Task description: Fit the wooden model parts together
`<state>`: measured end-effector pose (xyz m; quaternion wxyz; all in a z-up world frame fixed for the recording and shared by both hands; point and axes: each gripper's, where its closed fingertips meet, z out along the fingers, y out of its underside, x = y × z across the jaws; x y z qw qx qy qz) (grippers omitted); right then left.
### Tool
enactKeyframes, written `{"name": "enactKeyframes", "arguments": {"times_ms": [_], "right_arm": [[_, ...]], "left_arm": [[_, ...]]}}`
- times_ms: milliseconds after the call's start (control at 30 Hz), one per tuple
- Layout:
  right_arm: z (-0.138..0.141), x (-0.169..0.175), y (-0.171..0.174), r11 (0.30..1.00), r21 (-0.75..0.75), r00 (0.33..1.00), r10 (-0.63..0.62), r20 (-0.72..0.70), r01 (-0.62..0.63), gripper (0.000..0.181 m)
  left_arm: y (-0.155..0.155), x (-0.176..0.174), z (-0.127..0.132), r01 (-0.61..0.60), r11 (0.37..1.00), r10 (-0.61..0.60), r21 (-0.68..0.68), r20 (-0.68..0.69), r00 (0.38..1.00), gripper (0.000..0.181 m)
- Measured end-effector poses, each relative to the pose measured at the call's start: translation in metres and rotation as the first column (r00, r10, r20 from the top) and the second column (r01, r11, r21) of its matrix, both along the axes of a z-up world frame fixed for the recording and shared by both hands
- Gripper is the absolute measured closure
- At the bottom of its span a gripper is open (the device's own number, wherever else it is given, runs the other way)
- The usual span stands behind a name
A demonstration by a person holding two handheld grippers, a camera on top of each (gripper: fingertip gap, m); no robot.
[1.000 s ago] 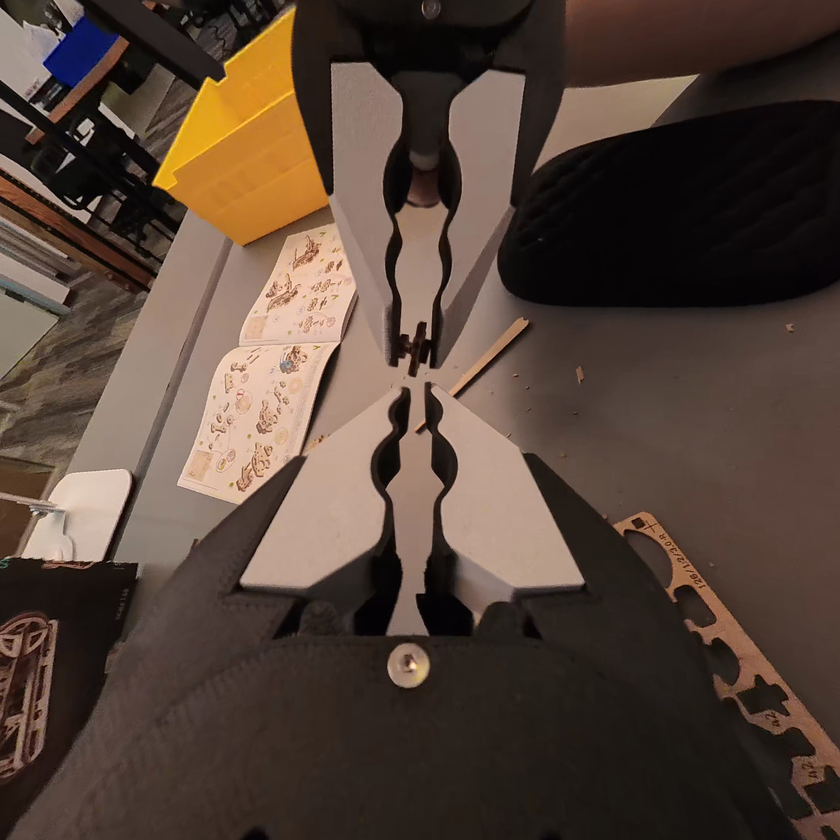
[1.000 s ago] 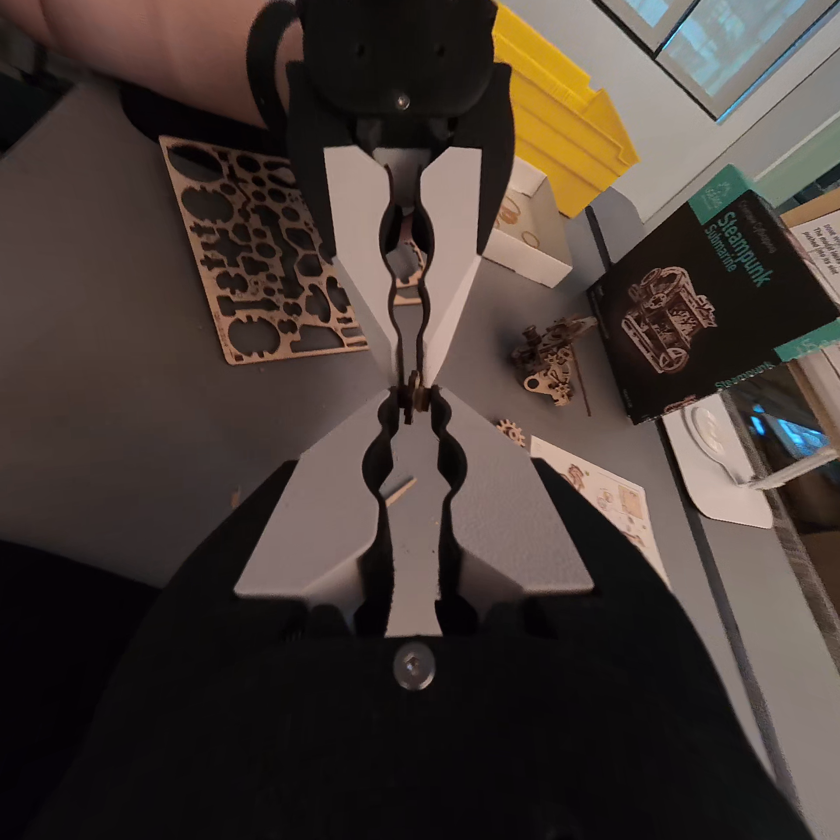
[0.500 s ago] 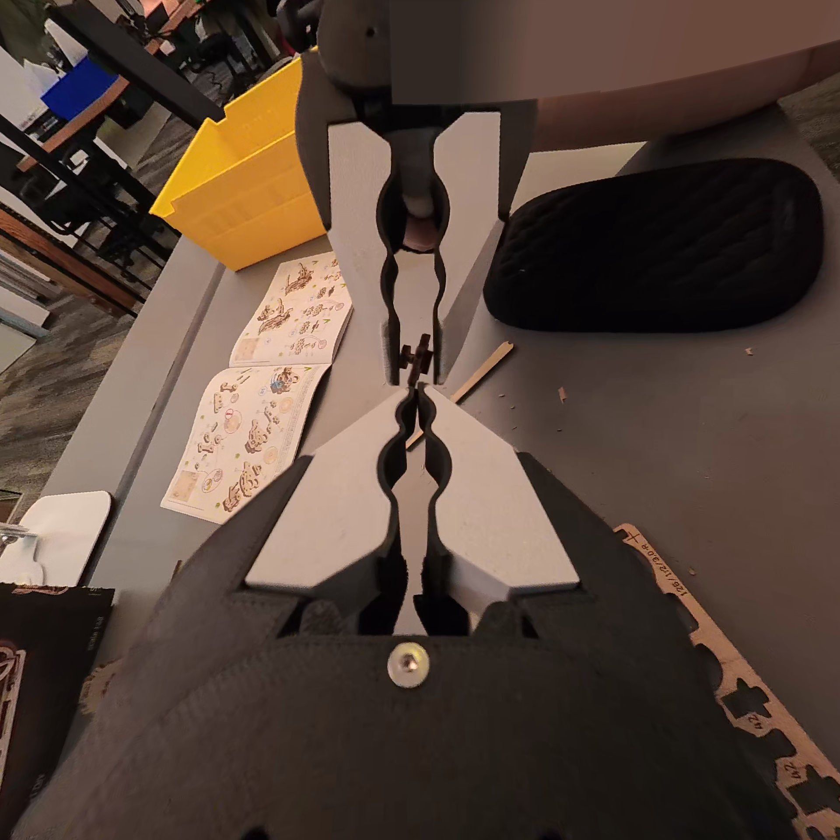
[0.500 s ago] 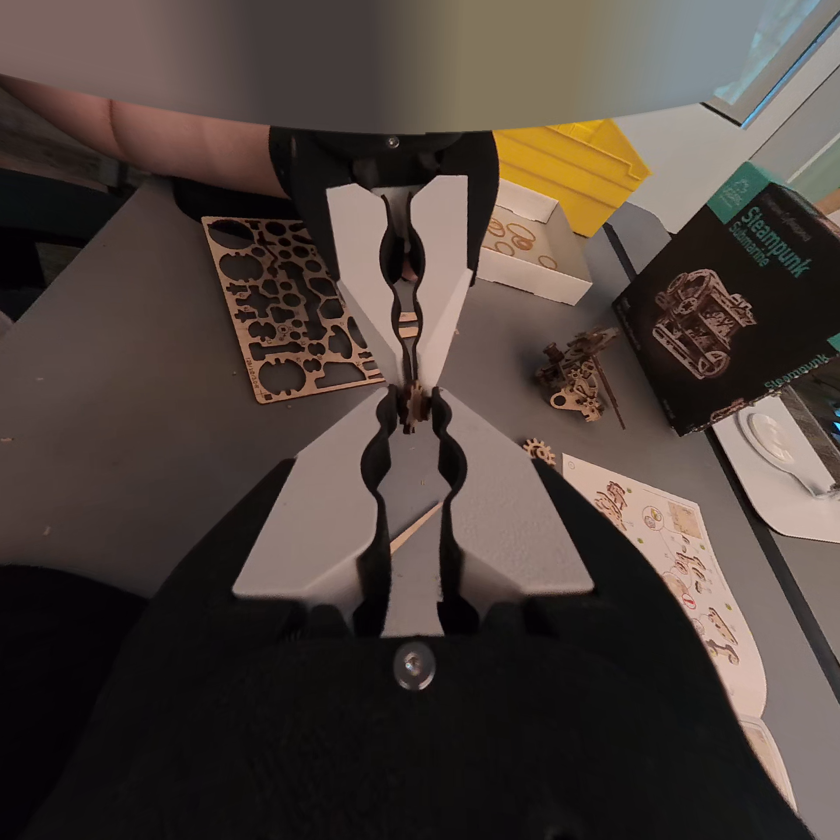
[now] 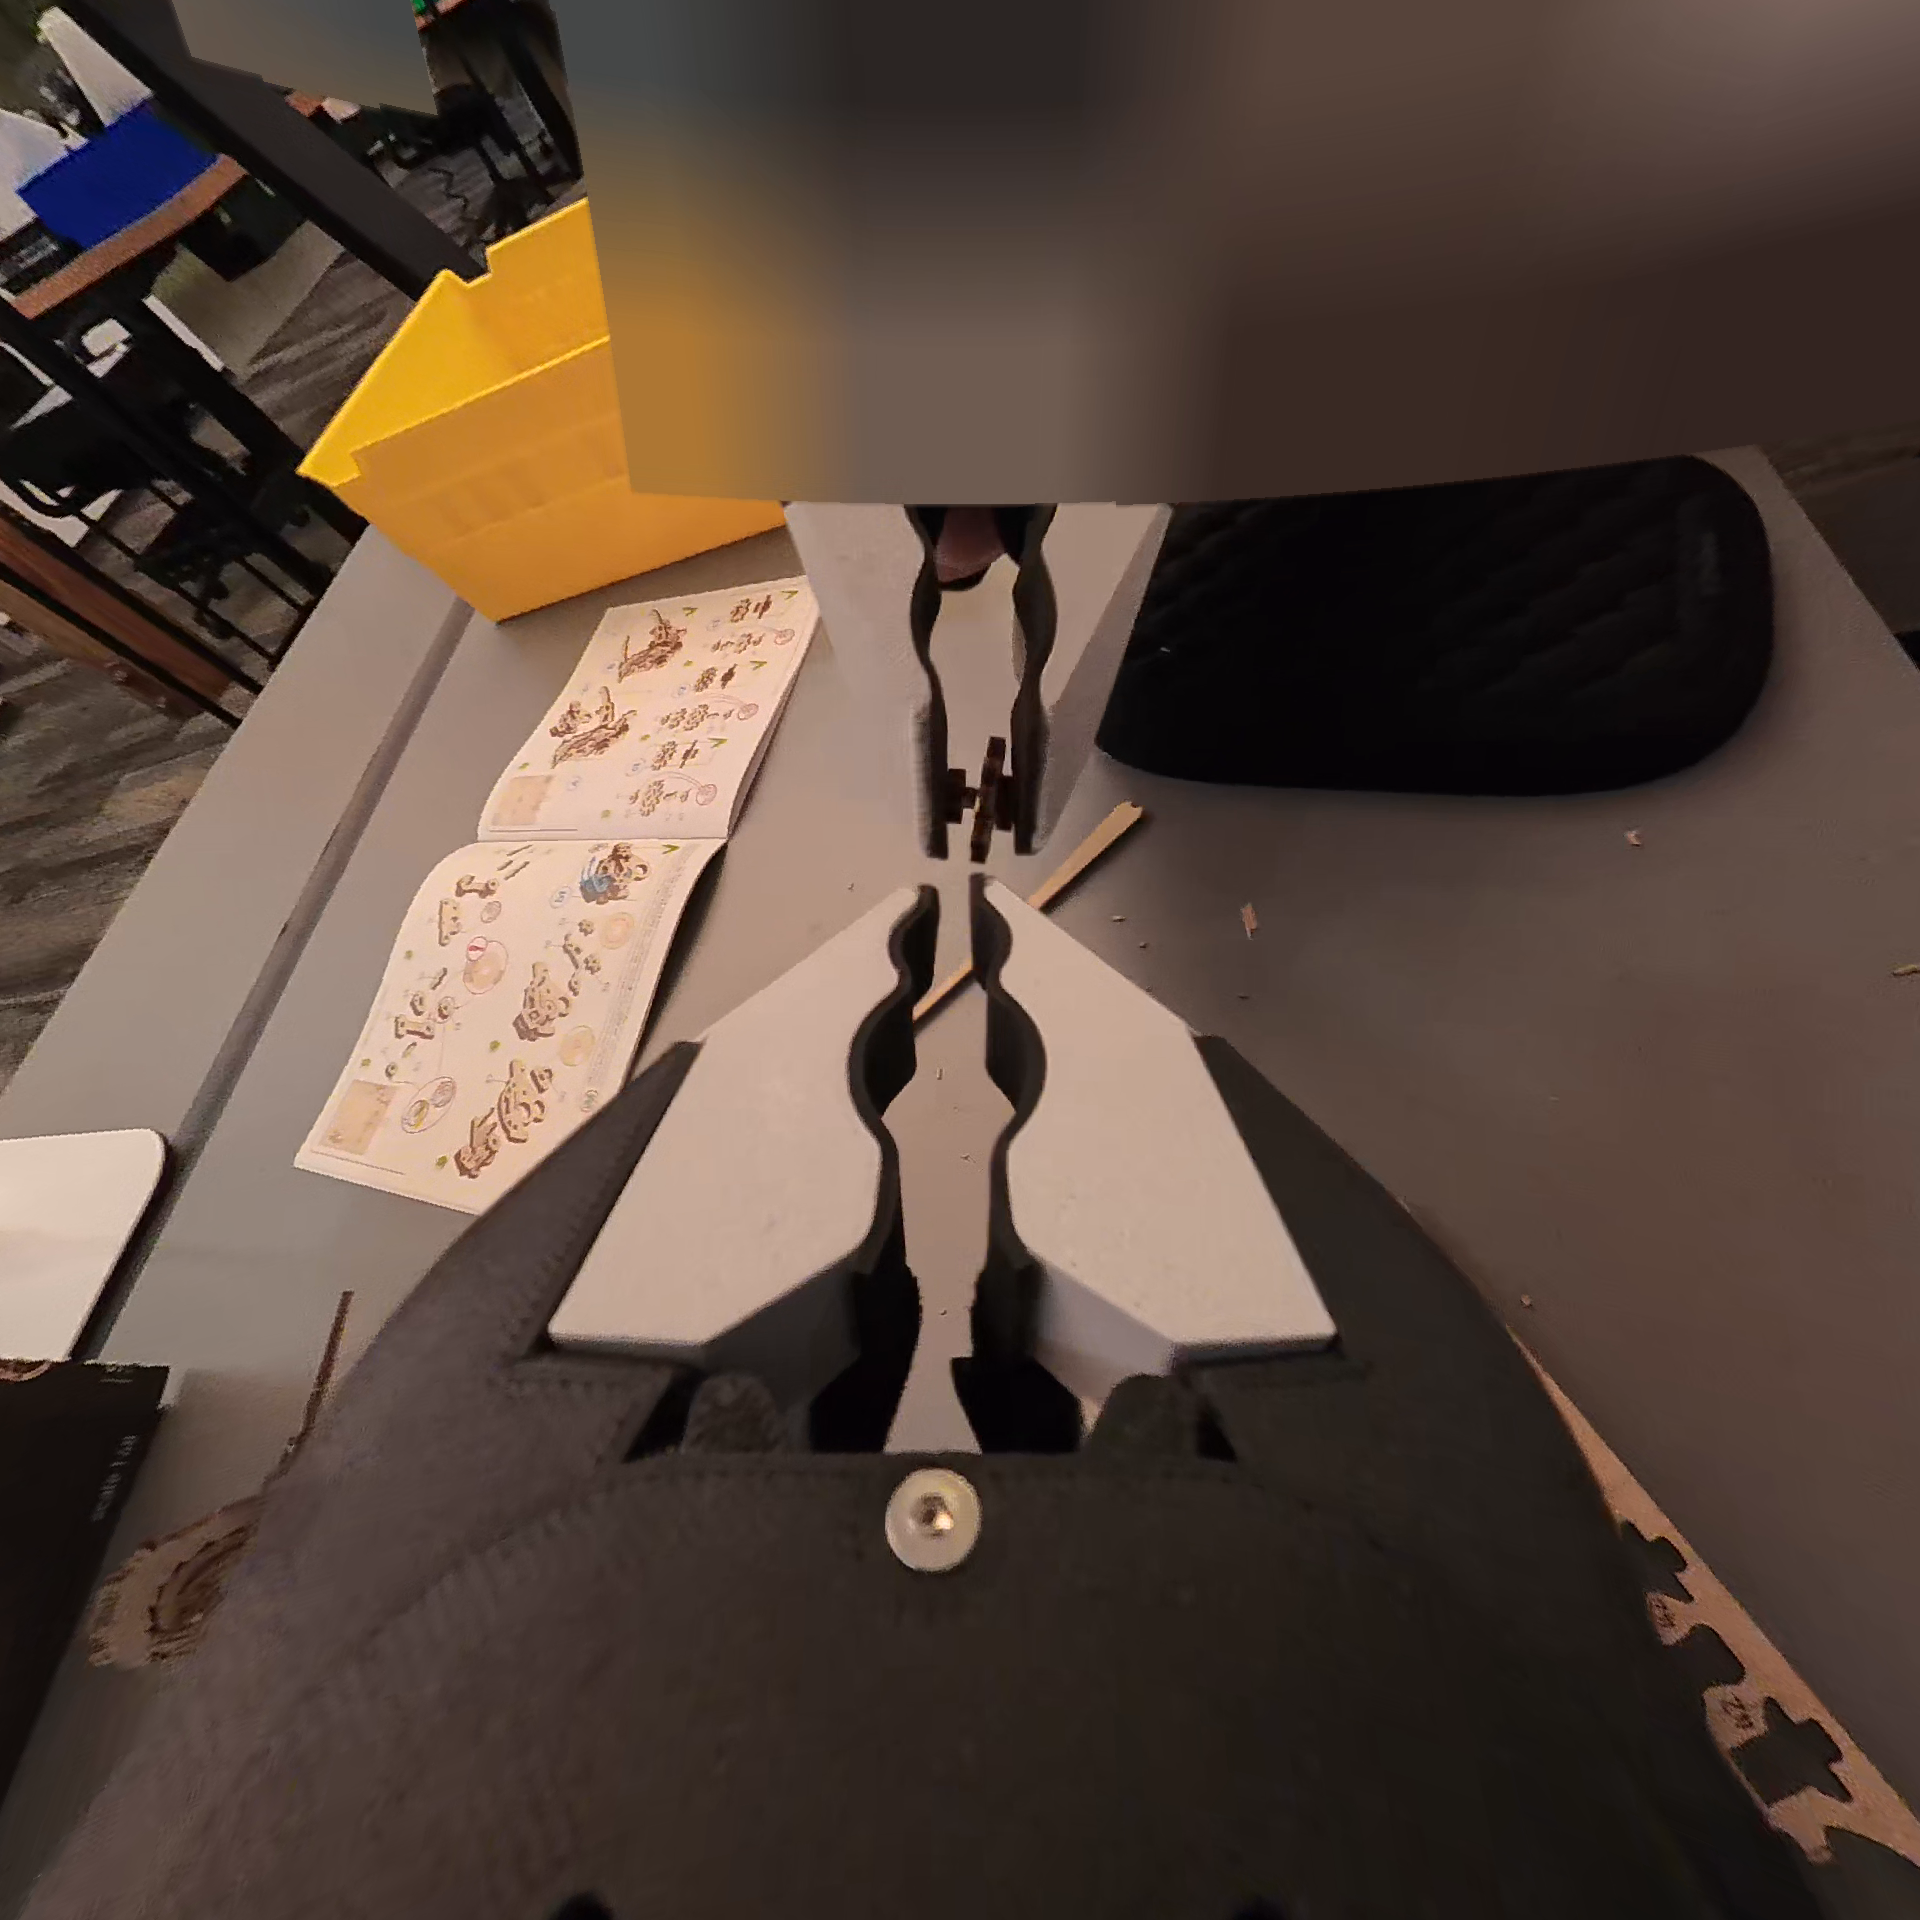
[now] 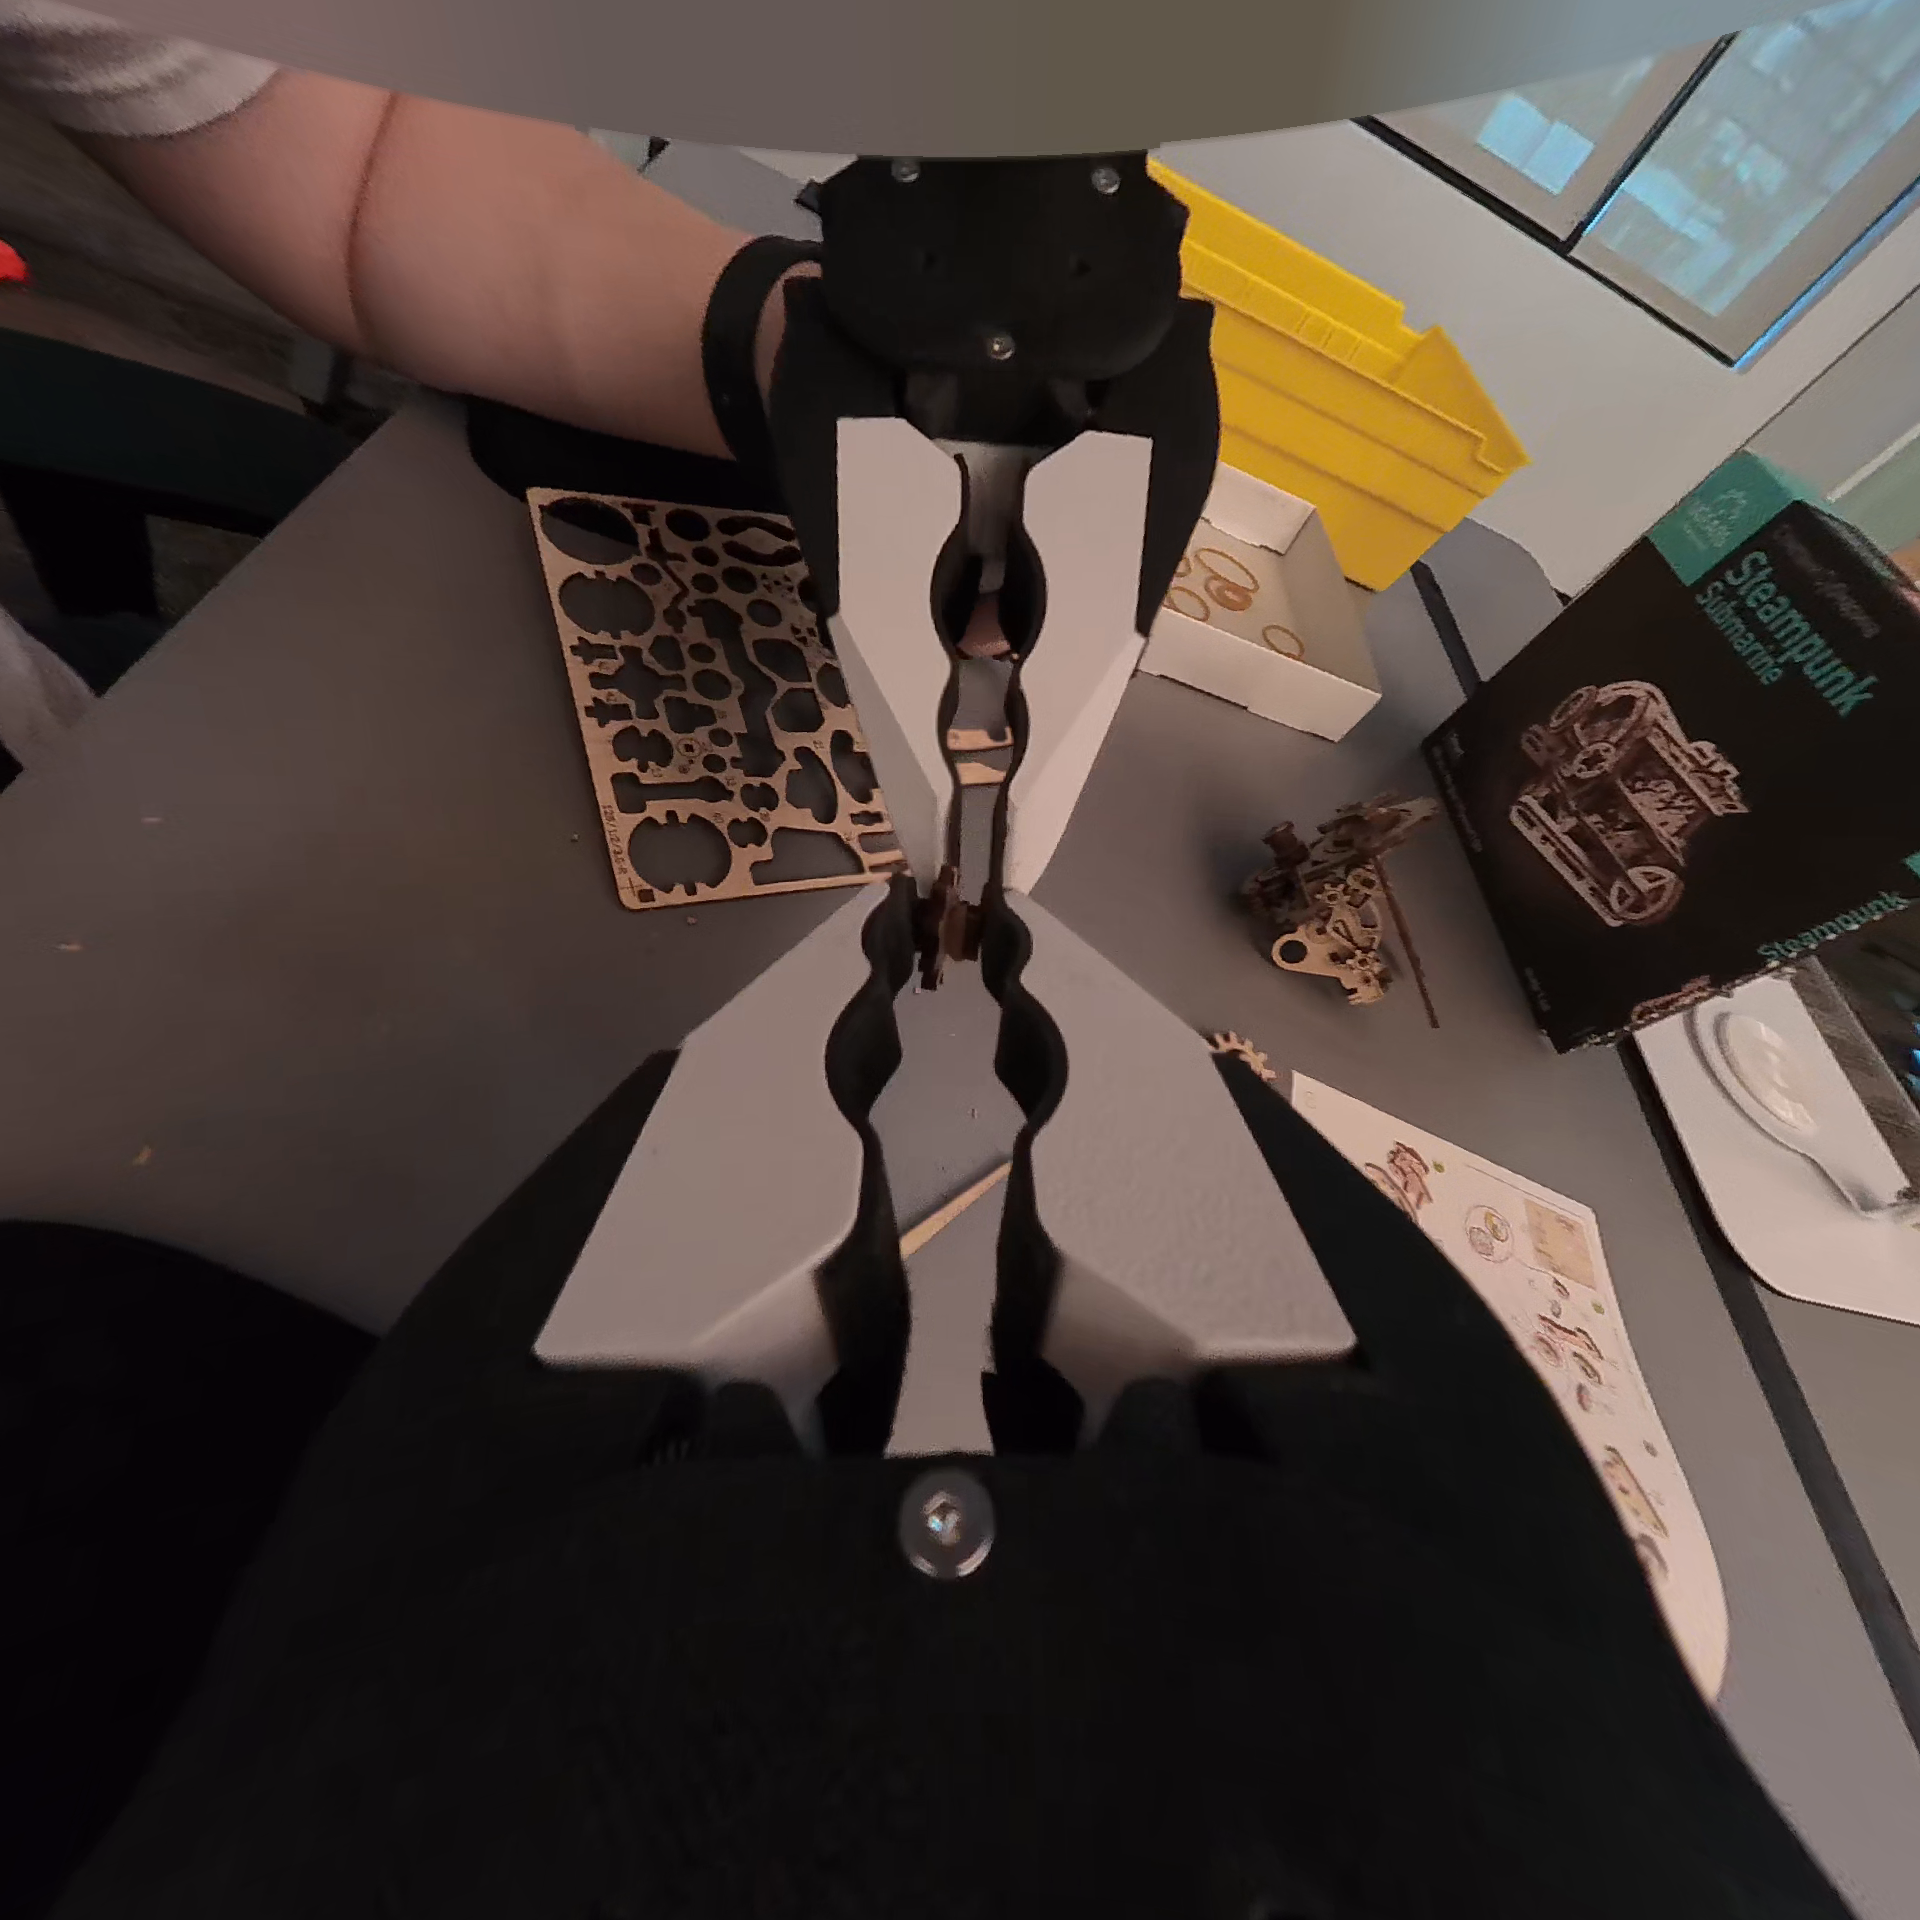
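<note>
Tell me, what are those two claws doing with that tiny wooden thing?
A person holds a claw in each hand, tip to tip above a grey table. The right claw is shut on a tiny wooden gear piece. The left claw faces it, nearly closed and empty, with a small gap to the piece. A punched-out wooden sheet, an instruction booklet and a half-built model lie around.

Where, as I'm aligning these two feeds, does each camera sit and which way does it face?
Left wrist view: on left gripper, facing right gripper pinching the wooden part; own fingers show.
Right wrist view: on right gripper, facing left gripper and forearm; own fingers show.
Shared: both grippers, part, yellow bin.
</note>
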<state>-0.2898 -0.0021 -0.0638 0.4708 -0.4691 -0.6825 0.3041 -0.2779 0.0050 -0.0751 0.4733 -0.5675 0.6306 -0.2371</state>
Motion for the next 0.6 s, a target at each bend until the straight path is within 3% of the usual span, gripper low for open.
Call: {"name": "enactKeyframes", "arguments": {"times_ms": [133,200,267,367,467,600], "right_arm": [[0.011,0.0,-0.007,0.997,-0.062,0.996,0.043,-0.072,-0.048,0.169],[0.031,-0.001,-0.01,0.988,-0.126,0.975,0.065,-0.211,-0.093,0.169],[0.046,0.003,-0.022,0.964,-0.173,0.936,0.14,-0.323,-0.204,0.169],[0.059,0.008,-0.028,0.952,-0.132,0.875,0.191,-0.445,-0.275,0.169],[0.069,0.012,-0.028,0.942,-0.136,0.825,0.194,-0.53,-0.308,0.169],[0.068,0.011,-0.026,0.945,-0.127,0.805,0.181,-0.565,-0.302,0.169]], "left_arm": [[-0.008,0.003,0.0,0.053,0.997,-0.051,-0.056,0.031,0.998,0.173],[-0.012,0.008,0.003,0.071,0.991,-0.063,-0.109,0.077,0.995,0.17],[-0.019,0.013,0.017,0.116,0.979,-0.084,-0.168,0.183,0.979,0.167],[-0.027,0.015,0.049,0.179,0.961,-0.094,-0.211,0.36,0.928,0.17],[-0.032,0.015,0.064,0.195,0.964,-0.103,-0.182,0.422,0.901,0.179],[-0.029,0.018,0.062,0.14,0.985,-0.088,-0.104,0.402,0.912,0.18]]}}
